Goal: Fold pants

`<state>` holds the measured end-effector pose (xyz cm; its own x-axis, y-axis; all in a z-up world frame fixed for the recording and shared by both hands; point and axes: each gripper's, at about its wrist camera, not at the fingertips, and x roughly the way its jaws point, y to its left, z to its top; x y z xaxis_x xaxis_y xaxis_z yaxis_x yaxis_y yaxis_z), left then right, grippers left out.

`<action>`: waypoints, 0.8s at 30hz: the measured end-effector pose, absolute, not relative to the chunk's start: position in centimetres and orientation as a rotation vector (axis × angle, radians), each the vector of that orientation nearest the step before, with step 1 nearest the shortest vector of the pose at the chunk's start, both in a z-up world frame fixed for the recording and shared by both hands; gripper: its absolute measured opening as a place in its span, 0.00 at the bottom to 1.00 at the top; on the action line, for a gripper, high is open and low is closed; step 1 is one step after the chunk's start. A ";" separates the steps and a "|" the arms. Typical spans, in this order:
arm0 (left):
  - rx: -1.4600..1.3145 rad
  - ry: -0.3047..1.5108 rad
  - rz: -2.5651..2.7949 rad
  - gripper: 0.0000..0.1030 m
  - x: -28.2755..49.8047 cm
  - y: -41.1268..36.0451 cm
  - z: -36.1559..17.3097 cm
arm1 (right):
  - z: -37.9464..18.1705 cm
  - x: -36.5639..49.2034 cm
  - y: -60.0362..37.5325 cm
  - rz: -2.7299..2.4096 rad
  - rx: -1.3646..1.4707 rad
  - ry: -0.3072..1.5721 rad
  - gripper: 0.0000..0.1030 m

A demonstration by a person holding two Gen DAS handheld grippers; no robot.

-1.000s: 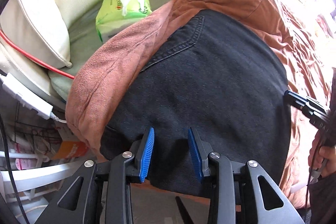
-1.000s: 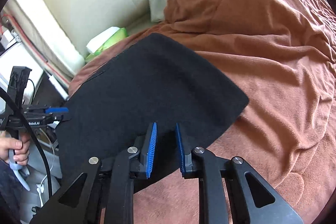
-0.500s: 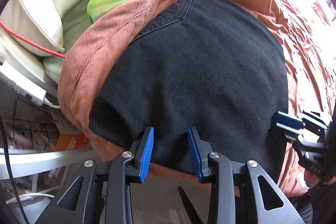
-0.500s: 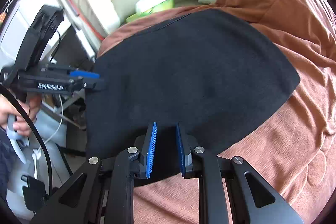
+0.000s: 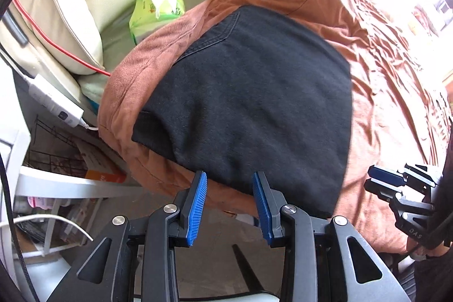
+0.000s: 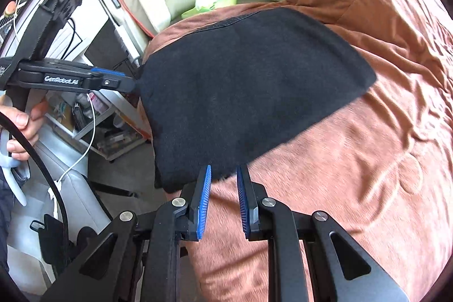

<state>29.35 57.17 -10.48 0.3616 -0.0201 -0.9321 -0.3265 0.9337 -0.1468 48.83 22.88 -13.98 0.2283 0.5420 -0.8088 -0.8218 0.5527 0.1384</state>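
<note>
Black pants (image 5: 254, 104), folded to a compact block, lie flat on the rust-brown blanket (image 5: 382, 92) at the corner of the bed, straight ahead of both tools. A back pocket seam shows on the far-left part.

Left hand-held gripper (image 5: 230, 205): pointing steeply down, blue pads (image 5: 198, 205) apart with a clear gap, nothing between them. Its tips sit just short of the near edge of the pants, not touching.

Right hand-held gripper (image 6: 223, 200): jaws a narrow gap apart, empty, tips at the near edge of the fabric over the blanket; contact not discernible.

A hand (image 6: 21, 126) grips the left tool's handle. Beyond the pants, to the far left: a green tissue pack (image 5: 155, 13), a cream cushion (image 5: 68, 19) and a red cable (image 5: 56, 44).
</note>
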 end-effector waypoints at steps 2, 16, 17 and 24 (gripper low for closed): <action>-0.312 1.168 0.203 0.37 28.9 56.3 -9.1 | -13.0 48.3 21.9 0.936 -0.340 0.923 0.14; -0.259 1.013 0.196 0.84 25.5 49.2 0.7 | -4.3 41.8 11.6 0.817 -0.232 0.805 0.76; -0.268 1.003 0.195 0.84 25.1 48.7 1.3 | -3.7 41.1 11.0 0.808 -0.234 0.789 0.78; -0.240 0.903 0.179 0.97 21.9 44.7 5.5 | -0.5 36.4 6.0 0.761 -0.258 0.707 0.85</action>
<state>21.92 44.71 5.54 0.6074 0.0528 -0.7926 -0.2538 0.9584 -0.1307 36.37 5.97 -0.54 0.5098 0.5411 -0.6689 -0.7066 0.7069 0.0333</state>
